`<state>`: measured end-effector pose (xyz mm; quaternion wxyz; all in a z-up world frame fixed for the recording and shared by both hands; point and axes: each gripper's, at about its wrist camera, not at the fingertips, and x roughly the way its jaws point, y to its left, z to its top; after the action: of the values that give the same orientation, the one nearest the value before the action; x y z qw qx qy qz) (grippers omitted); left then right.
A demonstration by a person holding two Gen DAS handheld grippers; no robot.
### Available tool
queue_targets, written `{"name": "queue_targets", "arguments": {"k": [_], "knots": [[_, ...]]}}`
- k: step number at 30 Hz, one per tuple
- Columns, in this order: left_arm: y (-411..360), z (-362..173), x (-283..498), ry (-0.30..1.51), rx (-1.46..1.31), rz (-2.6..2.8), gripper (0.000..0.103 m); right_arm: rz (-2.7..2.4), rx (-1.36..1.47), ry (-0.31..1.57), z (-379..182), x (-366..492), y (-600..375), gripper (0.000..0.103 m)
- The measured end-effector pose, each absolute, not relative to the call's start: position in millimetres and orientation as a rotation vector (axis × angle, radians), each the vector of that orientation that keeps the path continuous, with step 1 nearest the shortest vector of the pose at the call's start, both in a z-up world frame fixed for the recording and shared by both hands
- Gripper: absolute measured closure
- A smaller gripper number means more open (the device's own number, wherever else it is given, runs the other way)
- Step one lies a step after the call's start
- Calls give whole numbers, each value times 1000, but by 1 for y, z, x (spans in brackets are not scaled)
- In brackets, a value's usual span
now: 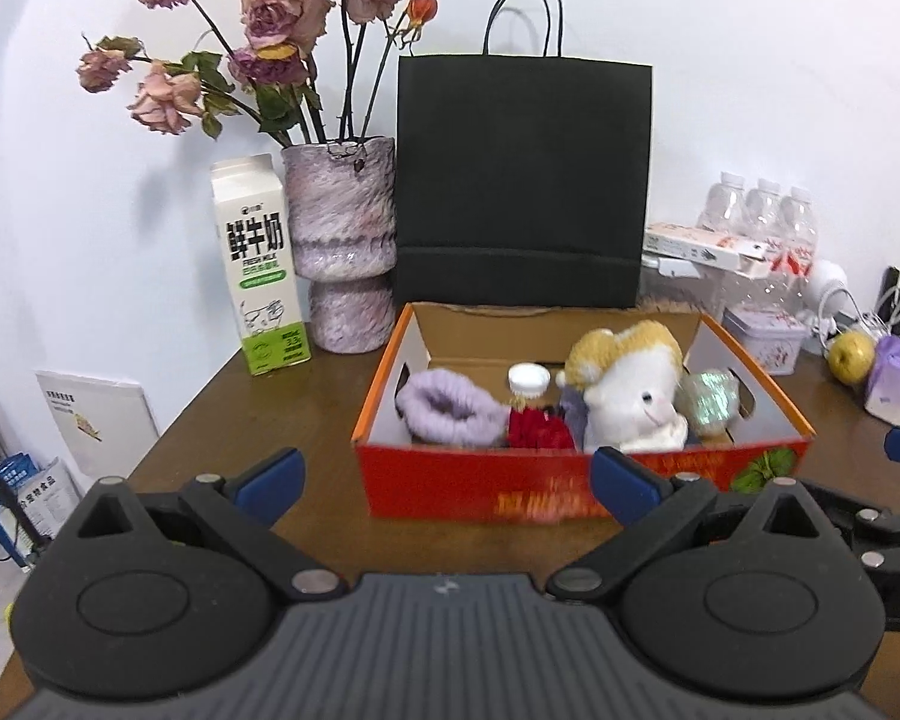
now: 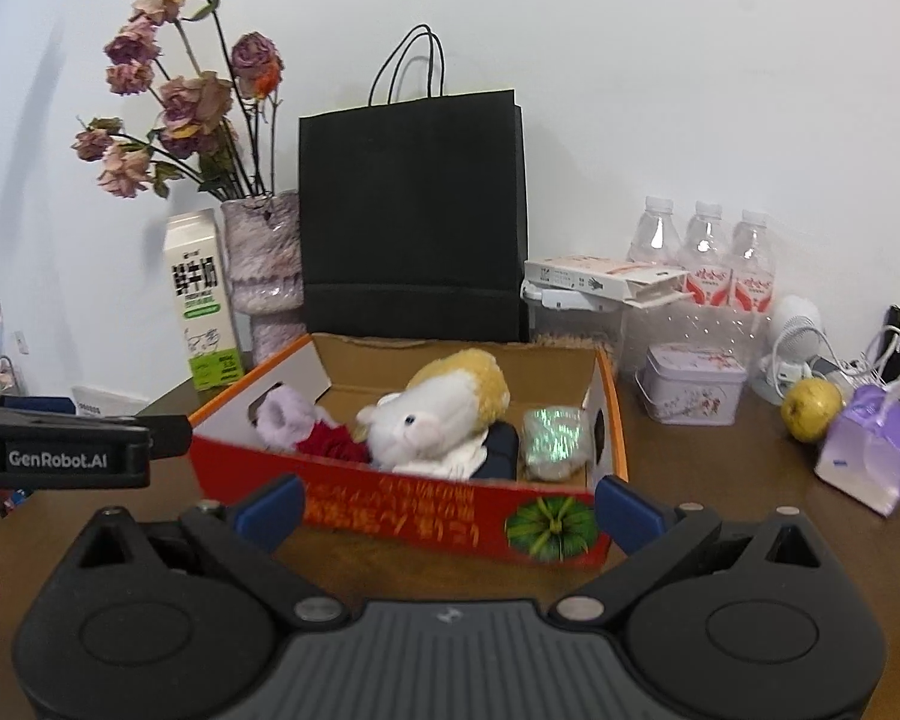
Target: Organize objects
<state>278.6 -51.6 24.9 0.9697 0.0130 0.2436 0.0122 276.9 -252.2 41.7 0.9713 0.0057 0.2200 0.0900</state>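
A red and orange cardboard box [image 1: 480, 489] [image 2: 390, 507] stands open on the brown table. Inside lie a white and yellow plush toy [image 1: 630, 387] [image 2: 438, 408], a lilac knit item [image 1: 450, 408] [image 2: 285, 417], a red item [image 1: 537, 429] [image 2: 333, 444], a white-capped bottle [image 1: 528, 381] and a shiny green bundle [image 1: 708, 399] [image 2: 555, 435]. My left gripper [image 1: 447, 480] is open and empty just before the box front. My right gripper [image 2: 447, 507] is open and empty, also at the box front.
Behind the box stand a black paper bag [image 1: 522, 180] [image 2: 414, 216], a vase of dried roses [image 1: 342, 246] [image 2: 264, 264] and a milk carton [image 1: 258, 264] [image 2: 201, 306]. To the right are water bottles [image 2: 702, 264], a tin [image 2: 693, 384], a pear [image 2: 810, 408] and a purple pack [image 2: 870, 462].
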Motion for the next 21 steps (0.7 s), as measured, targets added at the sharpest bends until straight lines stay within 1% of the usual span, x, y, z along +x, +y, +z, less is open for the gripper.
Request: {"name": "queue_targets", "arguments": {"k": [10,21], "knots": [[-38,20,204,529,10,34,0,189,0,465,42,202,-252,0],[-34,14,148,559,5,36,0,199,-13,483,36,151,-248,0]]}}
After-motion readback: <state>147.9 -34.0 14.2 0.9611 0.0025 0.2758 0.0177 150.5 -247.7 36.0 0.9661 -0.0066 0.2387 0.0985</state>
